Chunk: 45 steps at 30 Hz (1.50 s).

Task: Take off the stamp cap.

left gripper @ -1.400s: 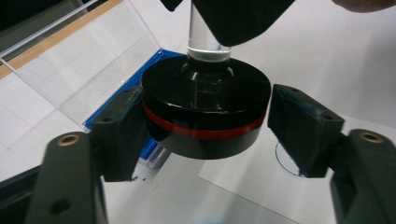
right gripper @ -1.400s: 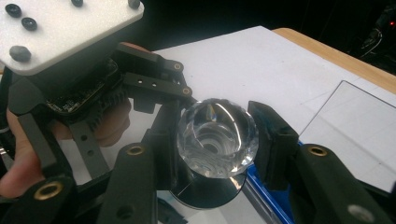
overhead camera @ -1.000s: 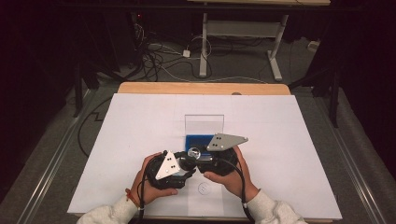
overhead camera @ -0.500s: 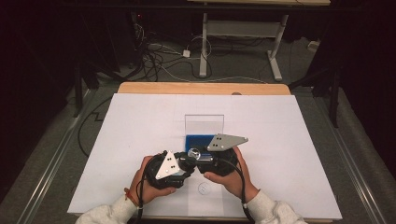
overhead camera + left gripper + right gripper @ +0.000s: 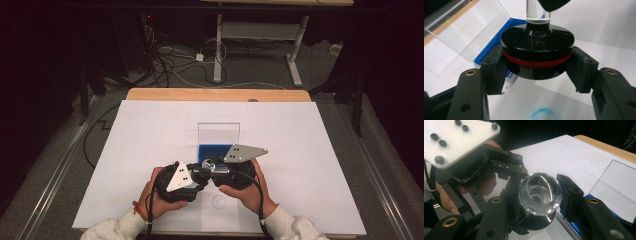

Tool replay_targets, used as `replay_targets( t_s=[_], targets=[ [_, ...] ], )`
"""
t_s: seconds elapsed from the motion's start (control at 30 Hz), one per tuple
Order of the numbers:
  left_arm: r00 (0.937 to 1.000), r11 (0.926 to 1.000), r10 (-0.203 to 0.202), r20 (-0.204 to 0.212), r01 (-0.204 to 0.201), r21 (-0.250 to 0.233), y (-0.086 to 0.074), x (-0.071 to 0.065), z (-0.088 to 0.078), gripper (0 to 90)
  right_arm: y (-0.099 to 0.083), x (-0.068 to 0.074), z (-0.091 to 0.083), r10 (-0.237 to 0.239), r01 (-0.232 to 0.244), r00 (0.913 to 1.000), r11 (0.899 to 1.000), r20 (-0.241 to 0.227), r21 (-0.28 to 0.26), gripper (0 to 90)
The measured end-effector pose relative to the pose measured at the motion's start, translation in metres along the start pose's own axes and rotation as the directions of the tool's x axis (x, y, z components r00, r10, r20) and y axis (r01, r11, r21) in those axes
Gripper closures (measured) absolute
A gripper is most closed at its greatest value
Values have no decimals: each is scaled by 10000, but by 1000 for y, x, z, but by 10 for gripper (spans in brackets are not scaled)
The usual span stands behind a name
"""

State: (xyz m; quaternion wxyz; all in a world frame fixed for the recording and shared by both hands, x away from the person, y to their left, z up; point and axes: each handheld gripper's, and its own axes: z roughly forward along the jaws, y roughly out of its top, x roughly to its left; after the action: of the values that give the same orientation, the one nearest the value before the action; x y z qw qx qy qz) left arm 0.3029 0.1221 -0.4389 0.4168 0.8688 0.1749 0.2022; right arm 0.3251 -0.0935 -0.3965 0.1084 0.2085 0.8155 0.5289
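Your left gripper (image 5: pixel 196 176) and right gripper (image 5: pixel 216 172) meet nose to nose over the near middle of the white table (image 5: pixel 310 150) in the high view, each in one of your hands, the grey three-cornered plates tipped up on top. Between them sits a small object with a clear, shiny top (image 5: pixel 207 163), just in front of the blue base (image 5: pixel 212 151) of a clear acrylic stand (image 5: pixel 218 134). A faint printed circle (image 5: pixel 218 201) lies on the table just on your side of the hands.

In the left gripper view, your left gripper (image 5: pixel 537 72) is clamped on a round black base with a red band (image 5: pixel 537 56); both pads press its sides, and the jaws have just finished closing onto it. A clear stem (image 5: pixel 537 11) rises from the top of that base. The blue base (image 5: pixel 496 40) and the acrylic panel (image 5: pixel 471 30) lie behind it to the left, and a blue smudged ring (image 5: pixel 544 113) marks the table below.

In the right gripper view, your right gripper (image 5: pixel 539 195) grips the faceted clear glass knob (image 5: pixel 540 192) at the object's other end, one pad tight on each side. The black base (image 5: pixel 536 221) shows beneath it, with the left gripper's jaws (image 5: pixel 509 170) reaching in from the upper left and your hand (image 5: pixel 461 192) behind them.
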Motion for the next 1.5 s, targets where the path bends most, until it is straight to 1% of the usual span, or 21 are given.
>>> replay_targets(
  t_s=[0.1,0.2,0.3,0.37,0.47,0.53,0.63,0.67,0.7,0.73,0.77,0.8,0.87,0.9,0.93,1.0,1.03,1.07,1.13,1.33,1.5],
  targets=[
    [9999,10000,-57,101,57,-54,0,1,0,371,-1,2,-1,-91,92,9999,9999,133,-90,576],
    [9988,9995,-311,368,312,-6,0,1,2,372,-2,3,-1,-141,144,9997,9998,217,-131,576],
    [9980,9991,-417,477,418,-18,-1,1,2,372,-4,6,-1,-214,219,9994,9996,287,-174,575],
    [9964,9988,-494,683,497,-24,-1,1,2,372,-5,8,-2,-262,269,9990,9994,357,-203,575],
    [9955,9983,-567,763,574,-80,0,0,2,372,-6,9,-2,-260,271,9990,9992,358,-304,575],
    [9960,9986,-520,720,526,-66,1,0,1,372,-5,10,-3,-234,252,9988,9989,431,-404,575],
    [9945,9978,-621,838,637,-167,1,1,0,372,-6,8,-5,-53,71,9994,9985,334,-535,575],
    [9928,9965,-813,885,826,-115,0,2,1,371,-6,8,-5,-62,78,9994,9987,326,-497,575],
    [9856,9902,-1377,984,1395,-116,-4,9,1,374,-6,8,-5,-64,84,9994,9983,347,-573,575],
    [9774,9810,-1916,897,1936,-139,-10,19,0,374,-6,10,-7,-254,291,9983,9971,525,-697,575],
    [9711,9743,-2201,921,2235,-281,-15,25,-3,374,-5,11,-11,-272,304,9988,9961,400,-825,576],
    [9775,9792,-1999,669,2017,-212,-16,26,-5,374,-2,11,-15,-236,252,9995,9960,202,-857,576],
    [9838,9842,-1755,366,1763,-188,-15,25,-7,373,-1,13,-20,-457,508,9973,9945,566,-918,576],
    [9897,9898,-1418,213,1420,-107,-13,24,-8,373,-1,12,-22,-404,463,9972,9943,621,-958,576],
    [9919,9919,-1265,98,1267,-114,-12,22,-8,373,-1,10,-24,-319,389,9970,9941,704,-1014,576],
    [9908,9907,-1348,125,1350,-154,-13,23,-9,372,0,7,-28,-334,418,9959,9941,838,-1005,576],
    [9916,9916,-1290,-33,1290,-67,-16,25,-11,372,-1,6,-30,-410,503,9947,9938,940,-988,576],
    [9916,9916,-1290,-33,1290,-67,-16,25,-11,372,-1,6,-30,-410,503,9947,9938,940,-988,576],
    [9898,9897,-1426,-32,1425,-129,-19,27,-14,372,-3,2,-37,-421,510,9935,9953,1054,-823,575],
    [9902,9907,-1362,-294,1360,-107,-24,31,-24,372,-7,-8,-49,-381,456,9913,9973,1261,-571,575],
    [9913,9927,-1202,-541,1204,7,-29,34,-30,372,-9,-12,-55,-481,526,9906,9981,1280,-314,576]
  ],
)
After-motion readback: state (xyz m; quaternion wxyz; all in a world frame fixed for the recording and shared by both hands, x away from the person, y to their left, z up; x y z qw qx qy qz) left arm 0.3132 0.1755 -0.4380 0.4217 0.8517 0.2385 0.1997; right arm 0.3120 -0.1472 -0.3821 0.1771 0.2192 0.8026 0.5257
